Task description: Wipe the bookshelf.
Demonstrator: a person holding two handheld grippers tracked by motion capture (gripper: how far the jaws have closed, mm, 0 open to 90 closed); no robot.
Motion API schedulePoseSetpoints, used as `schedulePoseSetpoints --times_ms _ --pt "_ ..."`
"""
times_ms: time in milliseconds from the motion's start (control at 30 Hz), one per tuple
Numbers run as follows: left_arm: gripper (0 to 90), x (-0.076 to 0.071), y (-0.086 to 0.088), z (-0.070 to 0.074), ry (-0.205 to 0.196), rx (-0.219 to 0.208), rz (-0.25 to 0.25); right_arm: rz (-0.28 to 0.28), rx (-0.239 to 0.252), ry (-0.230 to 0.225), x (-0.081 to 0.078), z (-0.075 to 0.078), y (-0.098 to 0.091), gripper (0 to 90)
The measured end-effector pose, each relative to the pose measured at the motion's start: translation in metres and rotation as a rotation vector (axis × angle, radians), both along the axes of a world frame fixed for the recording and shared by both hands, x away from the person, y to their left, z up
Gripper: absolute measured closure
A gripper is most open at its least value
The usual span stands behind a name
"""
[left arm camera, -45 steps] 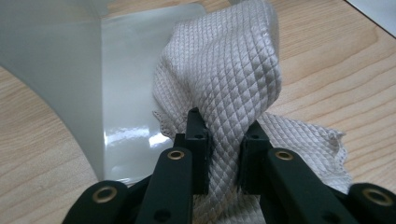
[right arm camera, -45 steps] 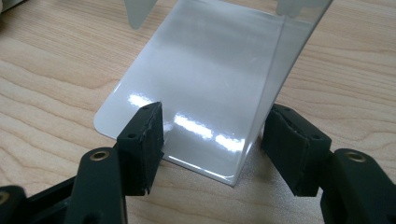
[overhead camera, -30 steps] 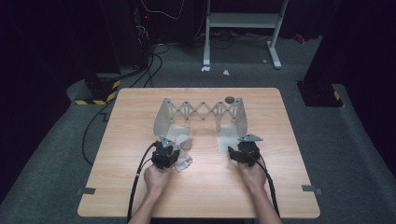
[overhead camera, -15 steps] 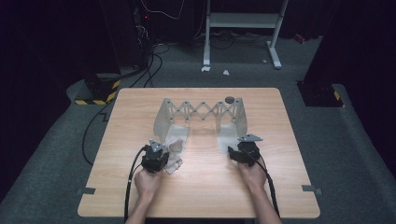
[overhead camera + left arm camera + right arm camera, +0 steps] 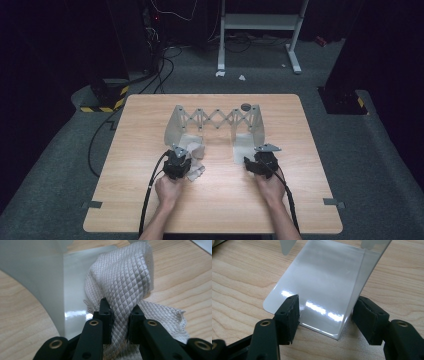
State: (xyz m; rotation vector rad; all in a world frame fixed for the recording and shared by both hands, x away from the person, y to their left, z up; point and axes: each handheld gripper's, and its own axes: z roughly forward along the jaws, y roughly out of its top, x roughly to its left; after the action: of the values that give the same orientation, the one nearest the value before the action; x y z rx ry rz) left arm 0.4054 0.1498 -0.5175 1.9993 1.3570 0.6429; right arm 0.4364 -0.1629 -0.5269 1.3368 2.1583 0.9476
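in the high view, the left hand-held gripper (image 5: pixel 184 162) sits at the left foot of the folding rack (image 5: pixel 217 120) on the tabletop (image 5: pixel 150 120), the white cloth (image 5: pixel 196 154) bunched by it; compared with a second ago the cloth looks a bit more pulled toward the person. in the left gripper view the jaws are clamped on the cloth (image 5: pixel 125 285), so i judge it is being drawn off the rack foot. in the right gripper view the right hand-held gripper (image 5: pixel 325 315) stands apart around the other shiny foot (image 5: pixel 322 290), not pressing it. no writing can be read.
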Motion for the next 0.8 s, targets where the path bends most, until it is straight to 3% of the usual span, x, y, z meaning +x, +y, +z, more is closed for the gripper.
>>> schedulePoseSetpoints --times_ms 33,167,467,633,800 --pt "77.6 0.002 0.001 0.000 0.003 0.020 -0.001 -0.001 0.000 0.000 0.000 0.000 0.000 38.5" --pt "77.7 0.004 0.006 0.001 0.008 0.031 0.011 -0.001 0.000 0.000 0.000 0.000 0.000 38.5" --pt "77.6 0.009 0.007 0.000 0.010 -0.032 0.032 0.002 0.002 0.002 0.000 0.000 0.000 38.5" --pt "77.6 0.018 -0.002 0.003 0.016 -0.005 0.014 0.001 0.001 0.001 0.000 0.000 0.000 38.5" --pt "77.7 0.020 0.002 0.002 0.021 0.022 0.034 0.001 0.001 0.001 0.000 0.000 0.000 38.5"
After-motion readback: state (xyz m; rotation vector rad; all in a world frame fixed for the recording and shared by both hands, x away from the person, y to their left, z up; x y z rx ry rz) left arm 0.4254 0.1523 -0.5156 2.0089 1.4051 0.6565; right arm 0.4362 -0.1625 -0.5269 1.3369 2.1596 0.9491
